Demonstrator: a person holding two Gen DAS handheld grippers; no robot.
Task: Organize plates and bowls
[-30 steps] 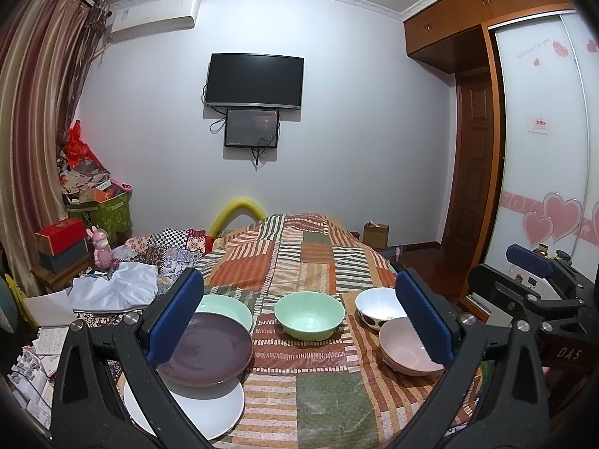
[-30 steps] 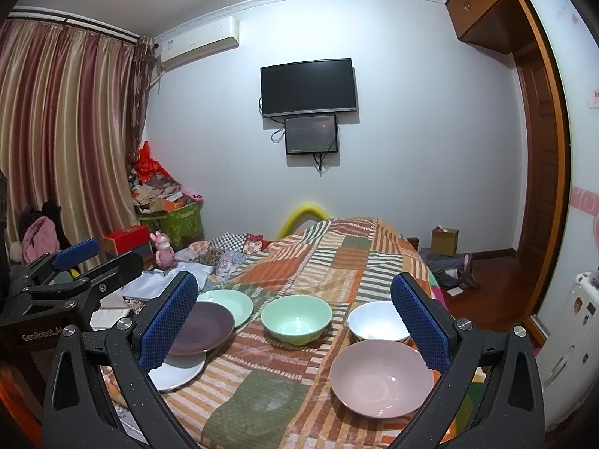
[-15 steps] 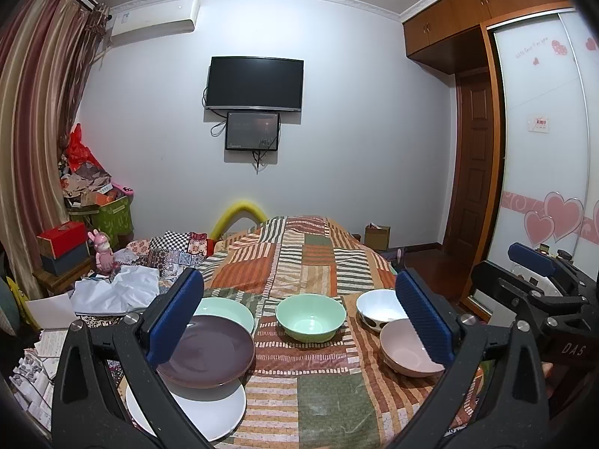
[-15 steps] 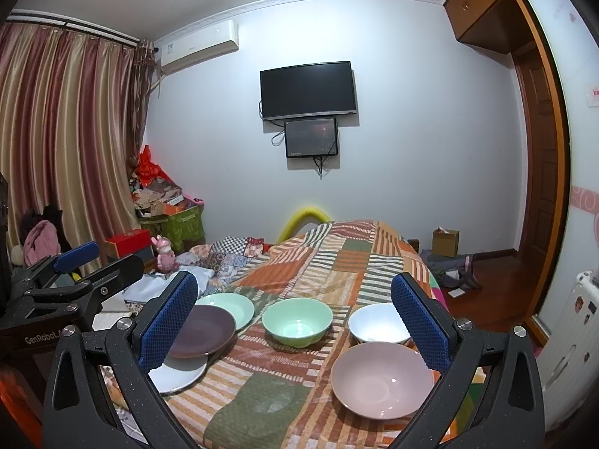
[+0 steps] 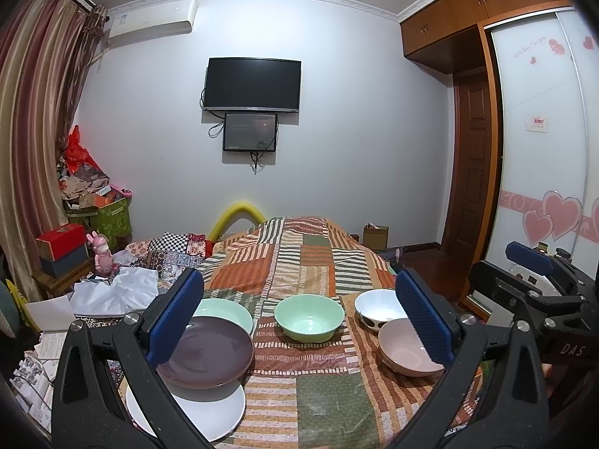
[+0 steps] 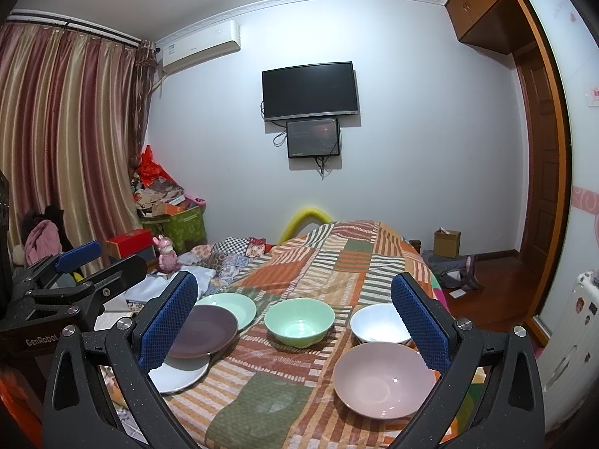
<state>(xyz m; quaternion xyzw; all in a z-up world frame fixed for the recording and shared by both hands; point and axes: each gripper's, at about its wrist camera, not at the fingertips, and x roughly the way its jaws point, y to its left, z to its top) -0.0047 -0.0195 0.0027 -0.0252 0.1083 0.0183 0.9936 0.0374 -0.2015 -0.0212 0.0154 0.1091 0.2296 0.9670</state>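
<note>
We hold both tongs released: left gripper (image 5: 299, 312), right gripper (image 6: 294, 318); green bowl (image 6: 299, 321) at 12 o'clock.

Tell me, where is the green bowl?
The round pale green bowl sits on the striped patchwork bedspread near the middle of both views, between the purple plate on its left and the white bowl on its right.

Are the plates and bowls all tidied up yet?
Hardly. The purple plate overlaps the white plate, beside the green plate. Nothing is in hand: both hand-held grippers are open. The green bowl, white bowl and pink bowl sit unstacked.
</note>
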